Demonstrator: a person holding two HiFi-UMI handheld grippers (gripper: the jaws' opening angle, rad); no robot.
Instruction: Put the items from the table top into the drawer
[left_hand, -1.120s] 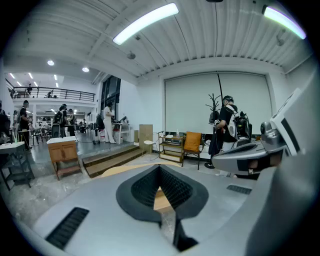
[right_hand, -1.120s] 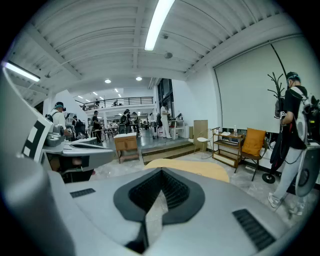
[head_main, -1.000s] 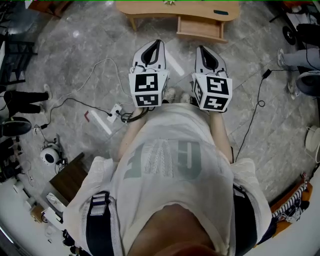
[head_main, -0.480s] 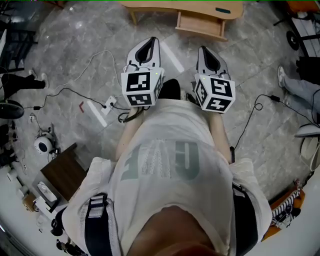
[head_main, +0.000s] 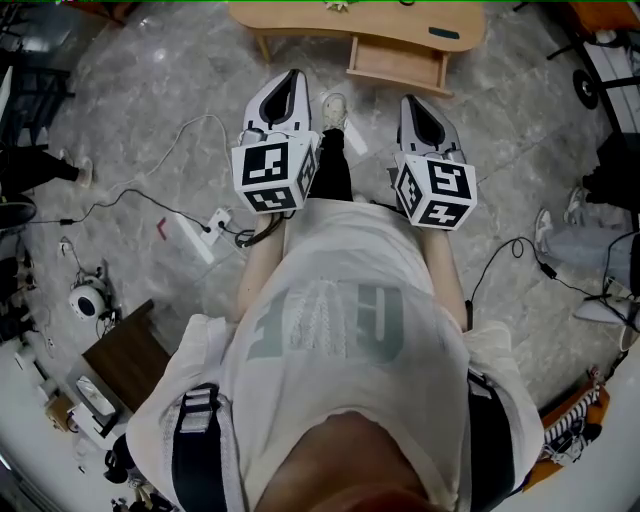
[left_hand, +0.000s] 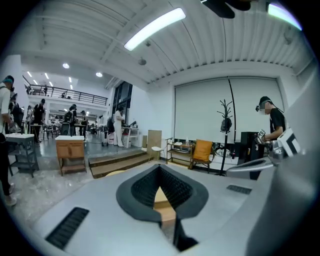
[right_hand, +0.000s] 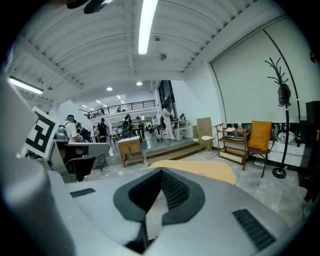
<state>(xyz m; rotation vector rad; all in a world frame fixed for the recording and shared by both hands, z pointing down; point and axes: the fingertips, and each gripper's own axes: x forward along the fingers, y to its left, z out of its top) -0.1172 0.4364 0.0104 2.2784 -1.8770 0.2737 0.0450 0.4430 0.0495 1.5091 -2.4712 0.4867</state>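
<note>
left gripper (head_main: 292, 80): jaws pressed together | right gripper (head_main: 411, 102): jaws together | drawer (head_main: 398, 62) juts past table (head_main: 300, 18) front edge | floor (head_main: 180, 90) separates grippers from table

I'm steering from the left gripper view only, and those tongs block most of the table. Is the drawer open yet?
Observer: Yes. In the head view the drawer stands pulled out under the table top.
Operator: Anything on top to collect?
Observer: A dark flat item lies near the top's right end.
Operator: Right tongs free?
Observer: The right tongs are shut with nothing between them.
</note>
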